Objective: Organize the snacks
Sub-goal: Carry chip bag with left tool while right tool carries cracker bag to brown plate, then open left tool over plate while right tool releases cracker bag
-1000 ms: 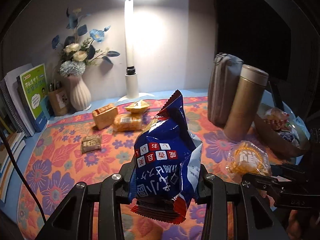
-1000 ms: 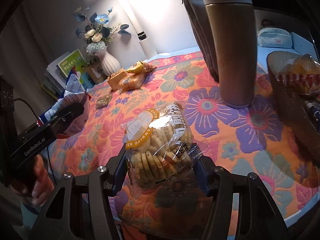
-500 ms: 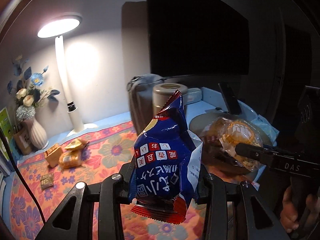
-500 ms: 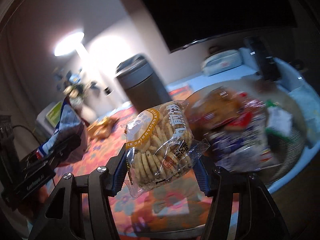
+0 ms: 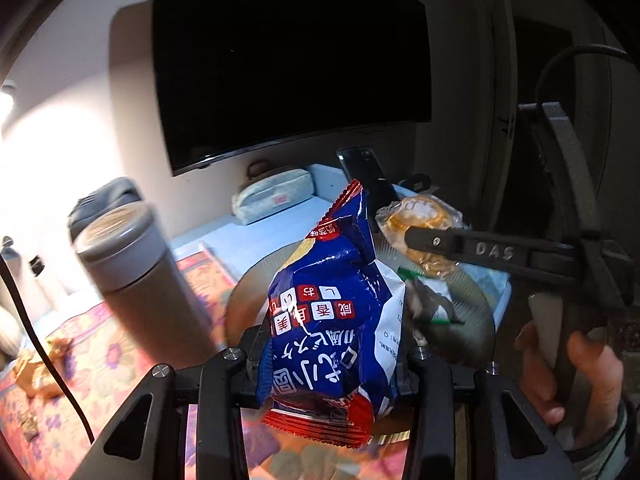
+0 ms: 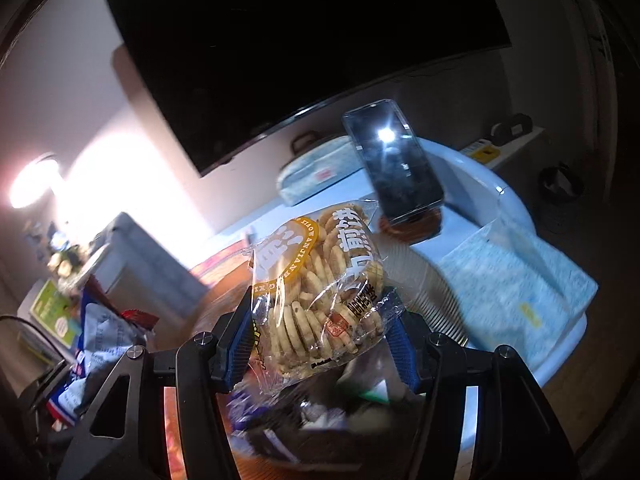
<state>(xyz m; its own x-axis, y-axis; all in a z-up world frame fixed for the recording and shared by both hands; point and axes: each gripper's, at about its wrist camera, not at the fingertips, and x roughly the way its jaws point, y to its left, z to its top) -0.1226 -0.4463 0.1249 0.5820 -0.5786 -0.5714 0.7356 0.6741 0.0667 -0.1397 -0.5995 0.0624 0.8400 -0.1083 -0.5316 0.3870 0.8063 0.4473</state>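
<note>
My left gripper (image 5: 326, 364) is shut on a blue snack bag (image 5: 332, 320) with a red bottom seam, held upright above the round brown basket (image 5: 476, 312). My right gripper (image 6: 316, 344) is shut on a clear pack of small round biscuits (image 6: 320, 296) and holds it over the same basket (image 6: 432, 280), which has several wrapped snacks inside. In the left wrist view the right gripper (image 5: 408, 236) shows at the right with the biscuit pack (image 5: 424, 216). The blue bag also shows at the left of the right wrist view (image 6: 100, 344).
A tan thermos (image 5: 136, 280) and a grey pouch (image 5: 104, 200) stand left of the basket on the floral cloth (image 5: 100, 380). A propped phone (image 6: 396, 164), a pencil case (image 6: 316, 176), a tissue pack (image 6: 516, 268) and a dark monitor (image 5: 288, 56) lie behind.
Both grippers have swung right with their snacks, from over the floral cloth to above the basket. The lamp and vase have slid out to the left edge.
</note>
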